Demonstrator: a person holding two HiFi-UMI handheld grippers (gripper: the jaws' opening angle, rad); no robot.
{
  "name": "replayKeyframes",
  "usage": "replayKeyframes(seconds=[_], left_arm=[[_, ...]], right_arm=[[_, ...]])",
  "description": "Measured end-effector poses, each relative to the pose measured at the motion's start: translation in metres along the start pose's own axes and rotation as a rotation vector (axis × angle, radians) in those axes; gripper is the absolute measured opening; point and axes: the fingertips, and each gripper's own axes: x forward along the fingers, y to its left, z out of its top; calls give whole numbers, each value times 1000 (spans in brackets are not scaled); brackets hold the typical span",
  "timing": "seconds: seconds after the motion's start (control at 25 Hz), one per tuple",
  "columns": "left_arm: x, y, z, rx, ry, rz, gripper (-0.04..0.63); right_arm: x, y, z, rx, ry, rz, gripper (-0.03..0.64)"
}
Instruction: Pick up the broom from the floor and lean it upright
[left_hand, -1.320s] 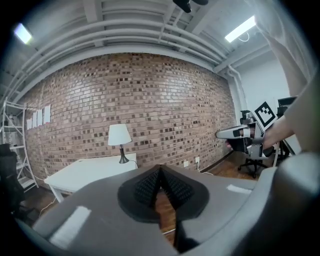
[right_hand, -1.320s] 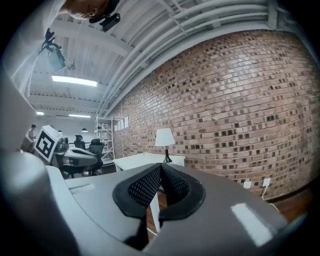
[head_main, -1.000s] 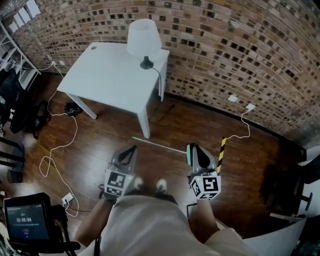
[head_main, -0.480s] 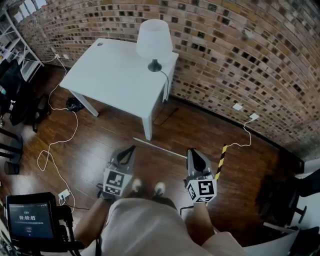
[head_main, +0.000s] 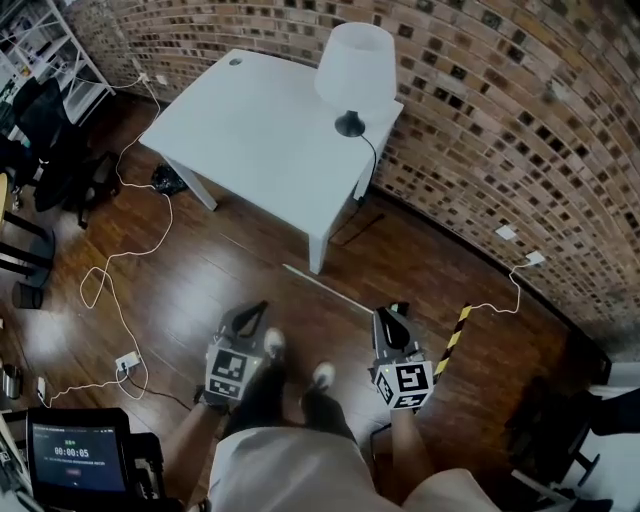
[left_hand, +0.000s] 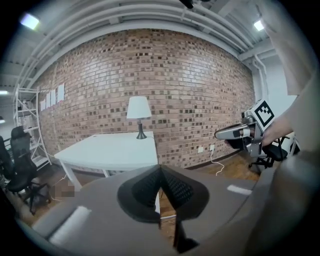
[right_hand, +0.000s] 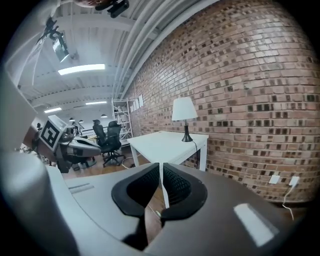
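While the broom (head_main: 330, 287) lies flat on the floor between the white surface (head_main: 250, 130) and the person's feet, both tongs hang empty: the left tongs (head_main: 257, 309) are all but closed, and the right tongs (head_main: 386, 314) have just been opening, only a crack. Its pale handle runs from near the surface's leg down-right toward the right tongs, where the head seems half hidden. It is probably light and stiff, with a thin, slick handle; grip mid-handle.

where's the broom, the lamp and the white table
broom (head_main: 325, 287), head view, middle of its handle
lamp (head_main: 355, 62), head view, shade
white table (head_main: 250, 130), head view, bare top
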Motion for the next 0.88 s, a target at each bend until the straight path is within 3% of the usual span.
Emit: replayKeyframes(seconds=[0.28,0.56,0.88], left_arm=[[40,43,-79,-5,93,-20,2],[93,102,-186,-58,188,30,2],[149,131,-303,-134,240,66,2]], right_arm=[[96,13,-61,-37,106,66,43],[223,24,-170,-81,235,165,49],[300,42,-313,-193,425,283,49]])
